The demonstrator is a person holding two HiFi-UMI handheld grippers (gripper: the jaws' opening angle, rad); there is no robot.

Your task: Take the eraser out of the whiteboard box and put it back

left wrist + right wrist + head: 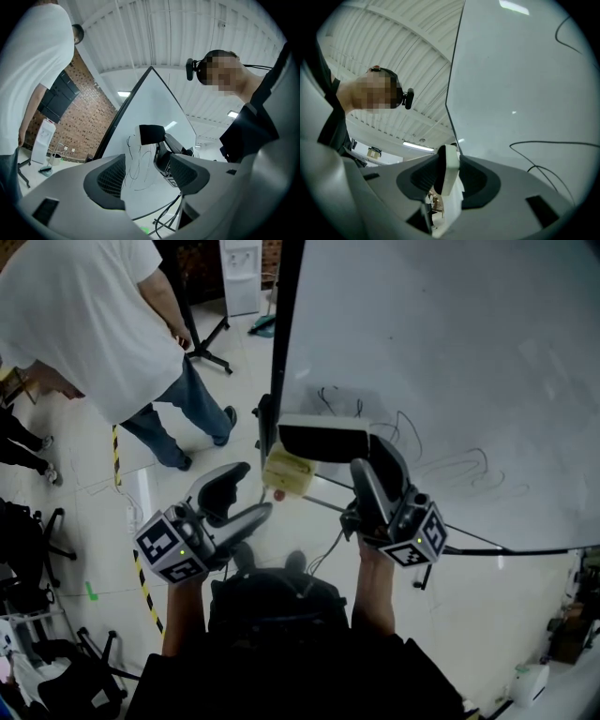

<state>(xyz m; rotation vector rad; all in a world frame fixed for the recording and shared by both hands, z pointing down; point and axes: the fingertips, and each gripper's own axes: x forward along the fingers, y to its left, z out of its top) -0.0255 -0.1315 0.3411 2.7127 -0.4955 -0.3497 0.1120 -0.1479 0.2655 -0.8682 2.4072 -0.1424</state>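
Note:
The eraser (322, 440), black felt with a white back, is held up against the lower left corner of the whiteboard (450, 352). My right gripper (368, 454) is shut on its right end, and in the right gripper view the eraser (448, 174) stands edge-on between the two pads. A cream box (287, 472) hangs just below the eraser at the board's bottom edge. My left gripper (253, 490) is lower and to the left, open and holding nothing. In the left gripper view, the eraser (151, 134) shows beyond the open left gripper (150, 177).
A person in a white shirt and jeans (89, 324) stands on the floor at the left. Black scribbles (450, 465) mark the board near the eraser. Yellow-black tape (145, 592) runs along the floor, and stand legs (211, 352) are behind.

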